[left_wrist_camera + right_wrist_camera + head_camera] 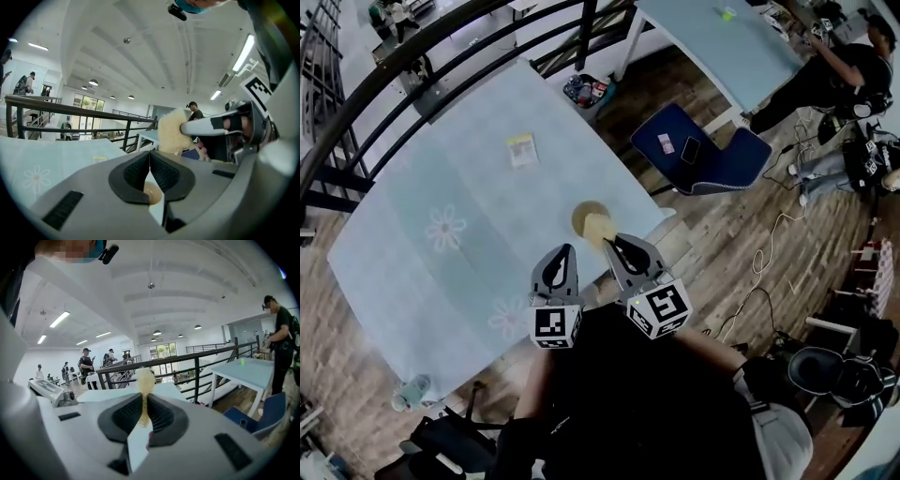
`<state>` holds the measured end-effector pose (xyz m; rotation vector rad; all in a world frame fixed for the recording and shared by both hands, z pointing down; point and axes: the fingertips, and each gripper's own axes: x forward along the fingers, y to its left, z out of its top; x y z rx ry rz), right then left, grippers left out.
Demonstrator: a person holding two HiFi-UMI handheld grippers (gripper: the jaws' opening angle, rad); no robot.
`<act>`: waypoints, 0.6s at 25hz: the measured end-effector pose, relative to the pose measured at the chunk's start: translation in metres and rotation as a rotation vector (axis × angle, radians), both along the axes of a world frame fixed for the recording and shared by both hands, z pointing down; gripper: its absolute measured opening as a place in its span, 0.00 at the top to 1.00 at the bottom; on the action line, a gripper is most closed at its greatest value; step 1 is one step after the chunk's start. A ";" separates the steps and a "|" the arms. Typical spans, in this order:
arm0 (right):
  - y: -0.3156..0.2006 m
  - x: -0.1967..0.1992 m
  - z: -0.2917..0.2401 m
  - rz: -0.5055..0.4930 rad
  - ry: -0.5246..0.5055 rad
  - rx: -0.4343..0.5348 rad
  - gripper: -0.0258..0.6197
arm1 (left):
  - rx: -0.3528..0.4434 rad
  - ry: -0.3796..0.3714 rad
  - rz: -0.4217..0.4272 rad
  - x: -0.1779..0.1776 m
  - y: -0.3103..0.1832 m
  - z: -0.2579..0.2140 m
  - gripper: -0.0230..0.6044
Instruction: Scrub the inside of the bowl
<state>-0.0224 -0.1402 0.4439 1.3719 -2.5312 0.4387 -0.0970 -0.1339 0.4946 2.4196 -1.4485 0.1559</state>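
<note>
The bowl (583, 215) sits on the surface (441, 187) near its near edge, just ahead of both grippers. The right gripper (616, 246) has its jaws clamped on a soft, fluffy sponge (174, 132). The left gripper (564, 253) has its jaws closed on nothing. The bowl looks light and smooth and would probably slide under scrubbing, so its rim seems the place to hold it.

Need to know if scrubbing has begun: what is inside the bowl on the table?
The bowl shows a bare tan inside at its far part. The fluffy pad in the right gripper covers the near part; what lies beneath is hidden.
</note>
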 end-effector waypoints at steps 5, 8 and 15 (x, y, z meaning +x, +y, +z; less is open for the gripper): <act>-0.010 -0.016 0.009 -0.038 -0.005 -0.012 0.90 | -0.022 -0.042 -0.056 -0.021 -0.003 0.018 0.94; -0.012 -0.010 0.021 -0.042 -0.003 -0.033 0.90 | -0.054 -0.057 -0.077 -0.023 -0.008 0.031 0.94; -0.020 0.021 0.061 -0.035 0.002 -0.132 0.90 | -0.187 -0.060 -0.098 -0.010 -0.021 0.068 0.94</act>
